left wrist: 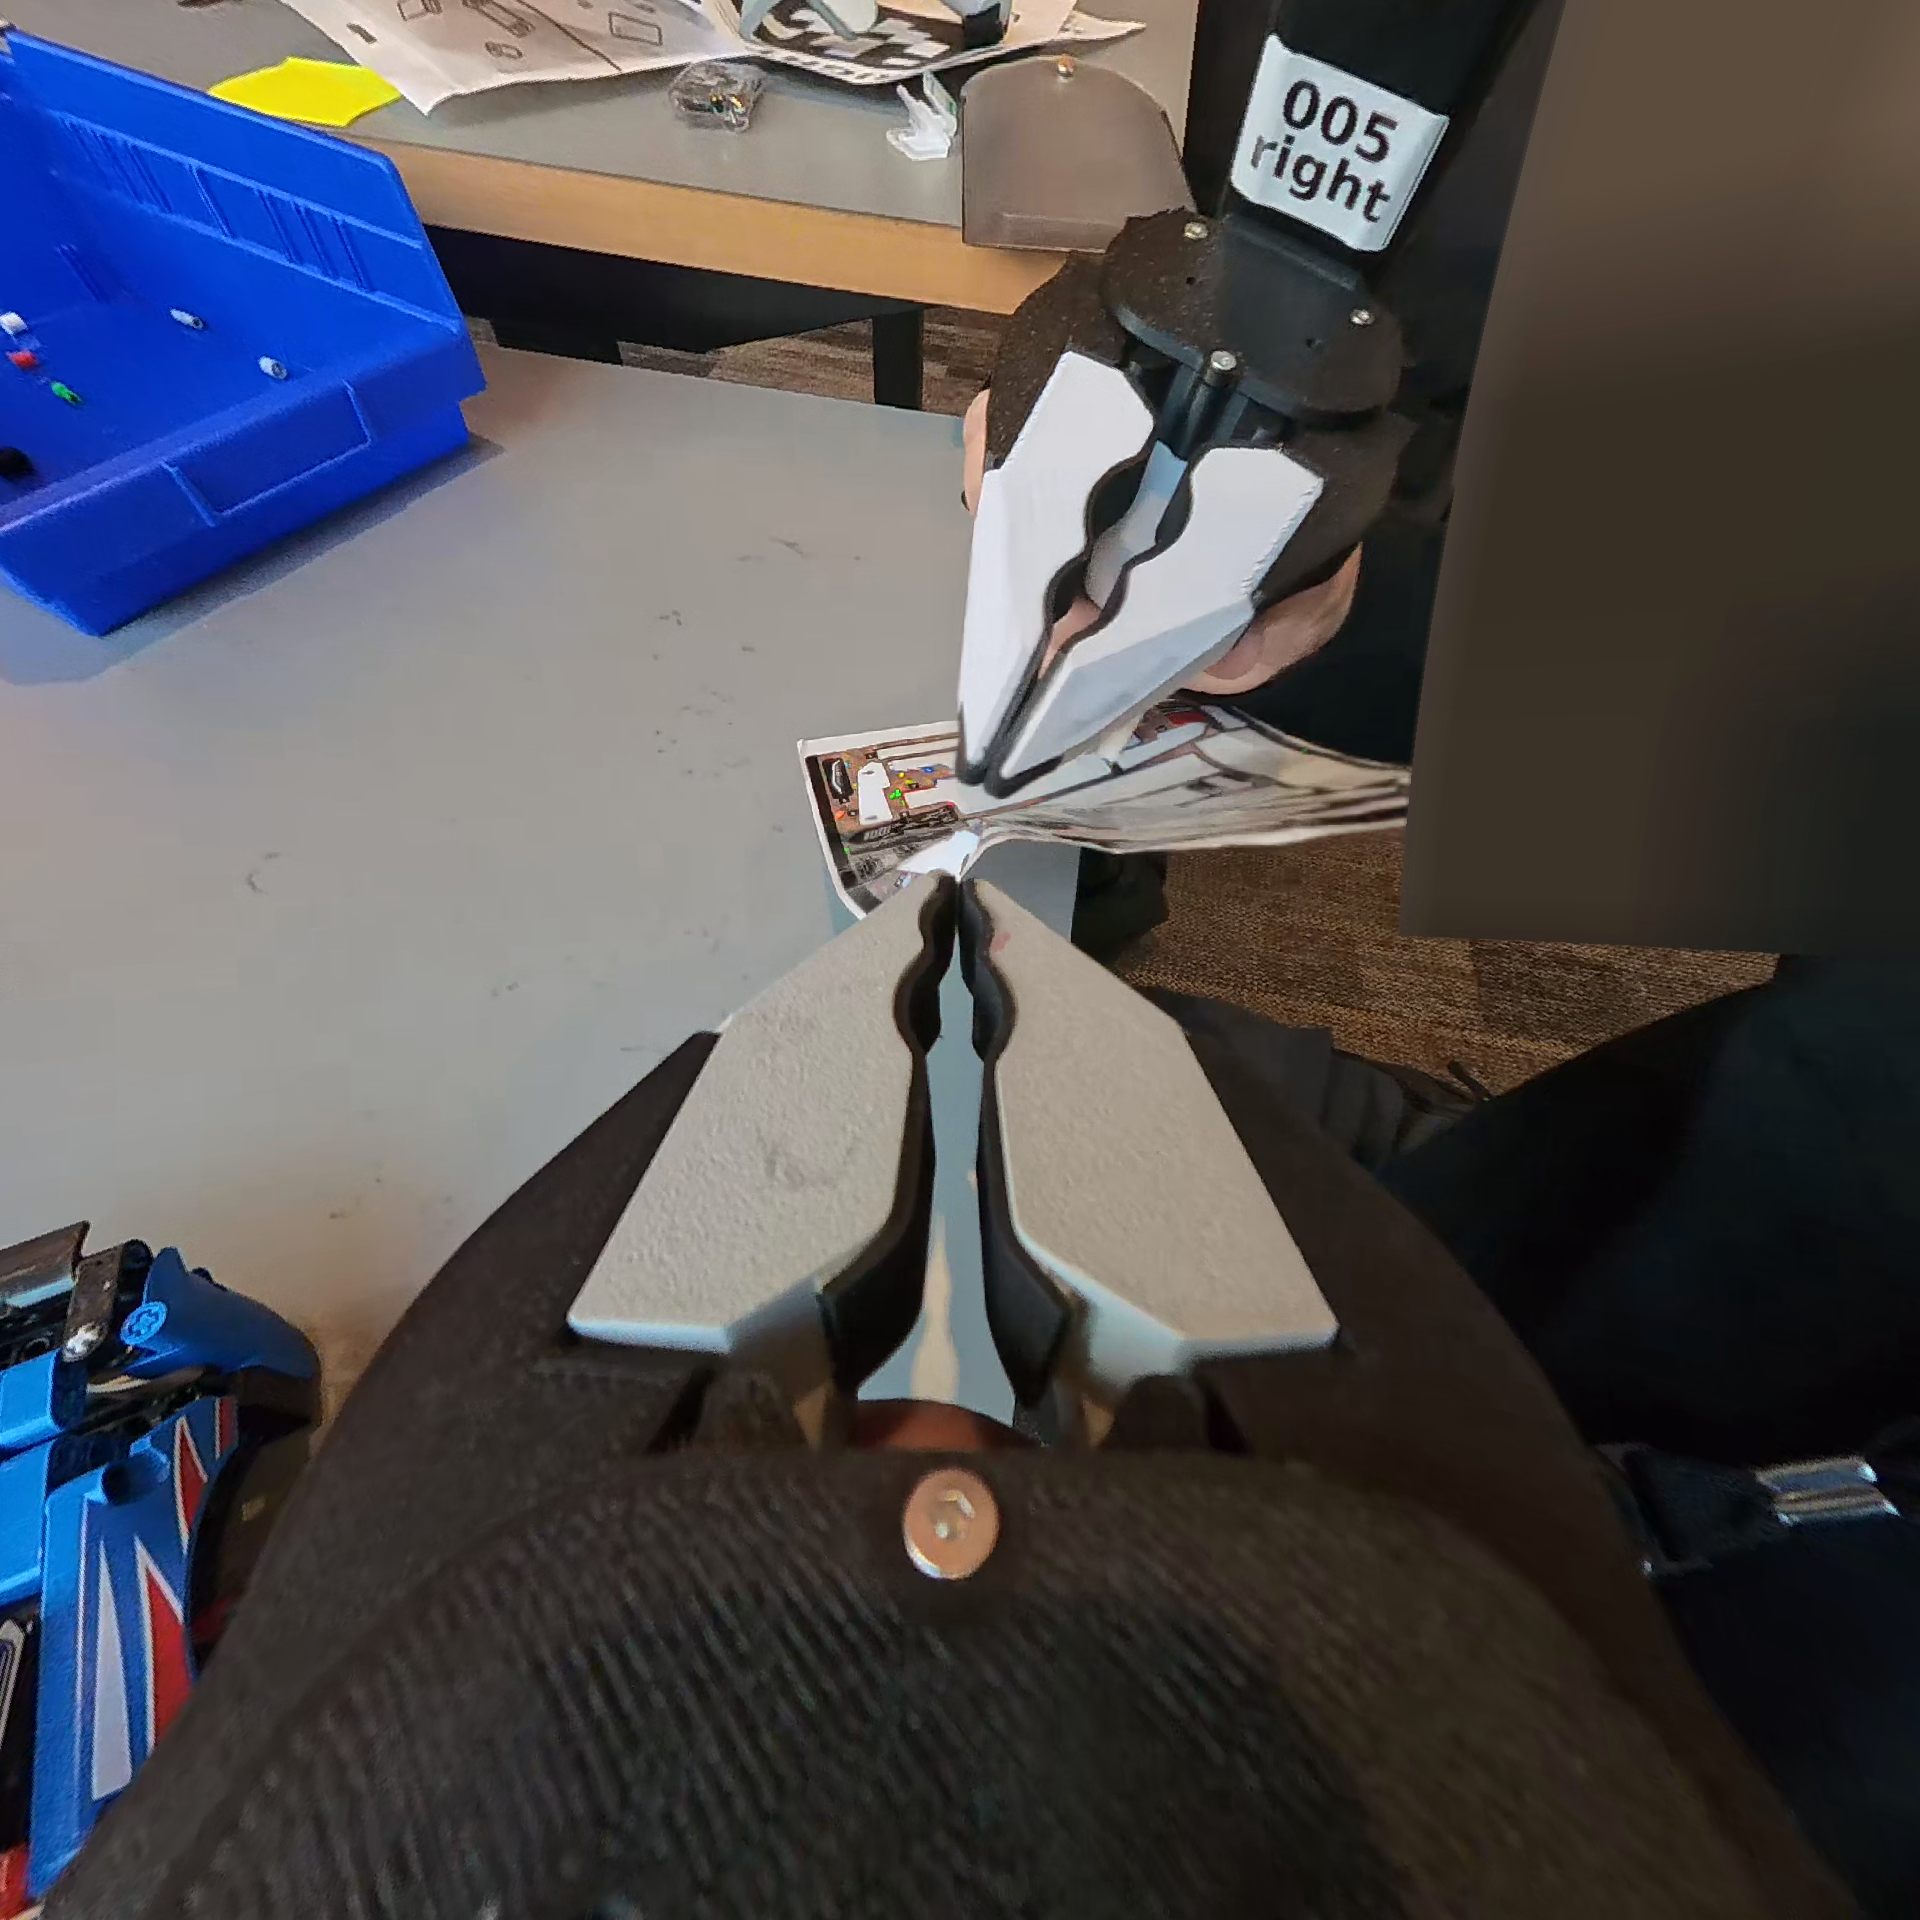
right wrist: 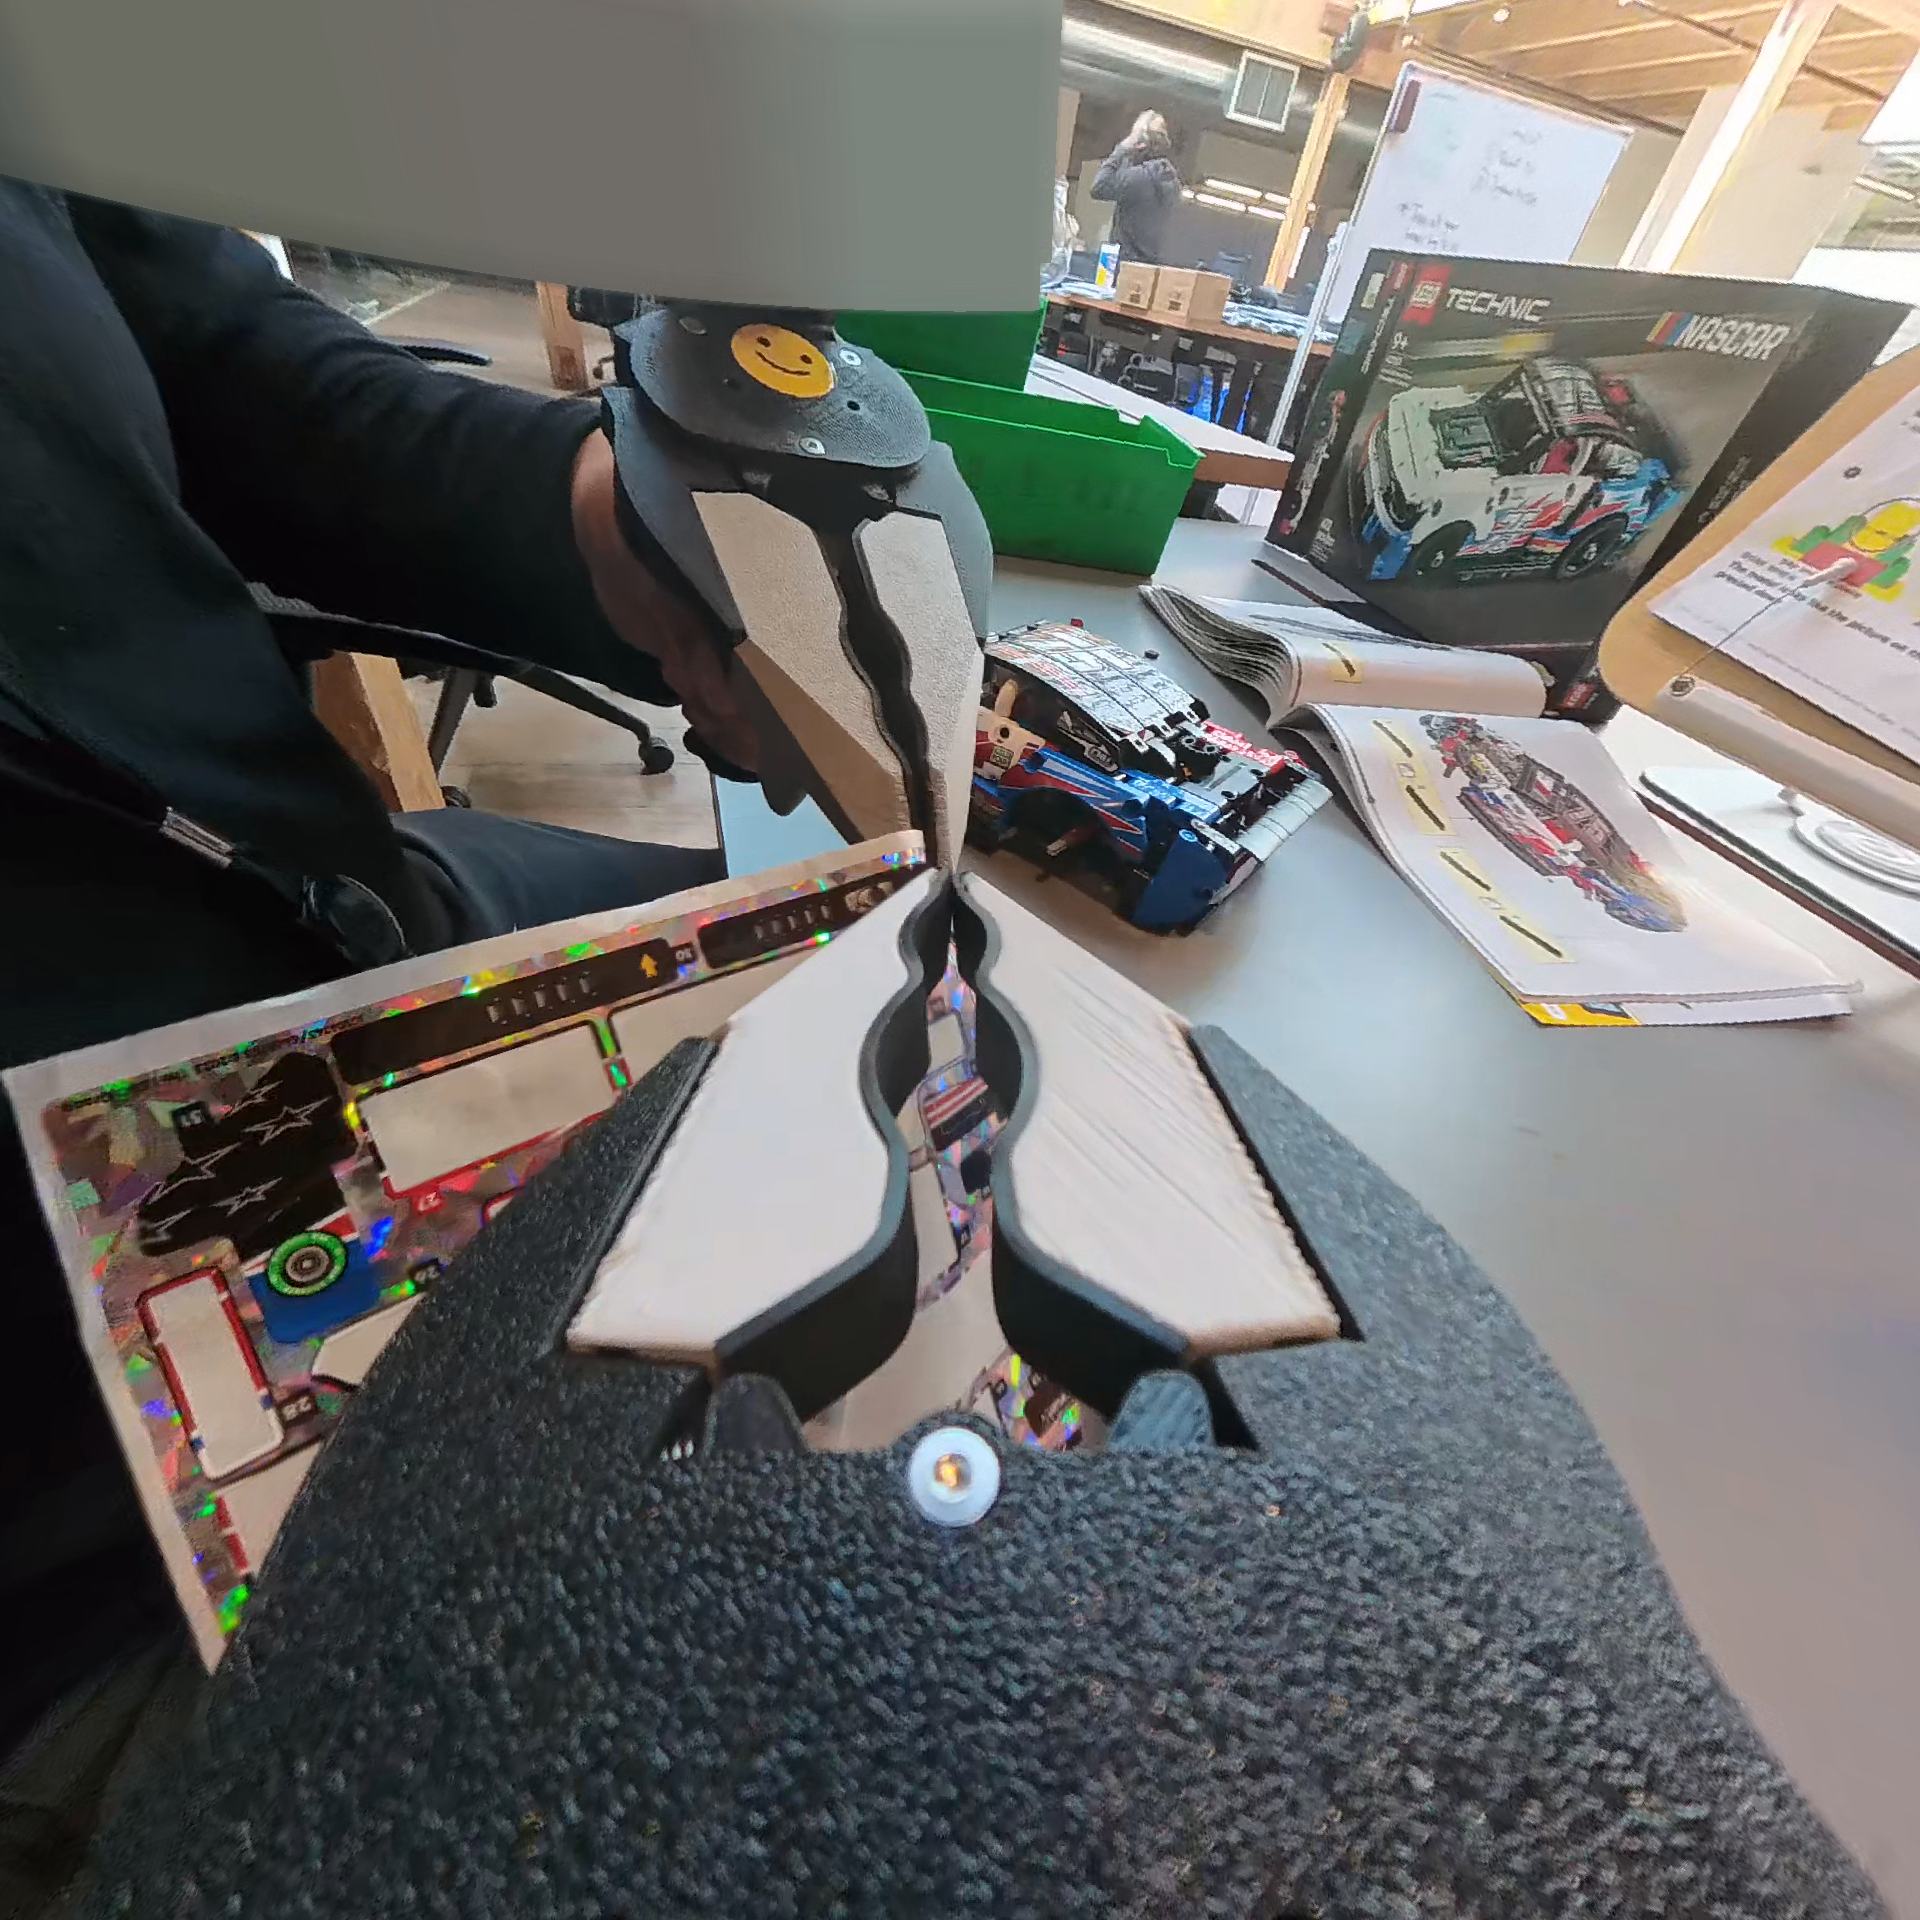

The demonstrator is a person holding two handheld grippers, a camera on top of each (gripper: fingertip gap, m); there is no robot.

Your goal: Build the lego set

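Over grey table [right wrist: 1455,1195], both grippers [left wrist: 958,883] [right wrist: 951,878] seemingly pinching sticker sheet [right wrist: 468,1122], workshop behind

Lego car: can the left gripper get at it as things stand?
Probably not yet. The left gripper is shut on the sticker sheet, which the right gripper also pinches. The lego car sits unobstructed on the table; the sheet must be released first.

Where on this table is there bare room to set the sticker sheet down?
Free: the grey table between the blue bin and the car model. Crowded: between the model and the open manual.
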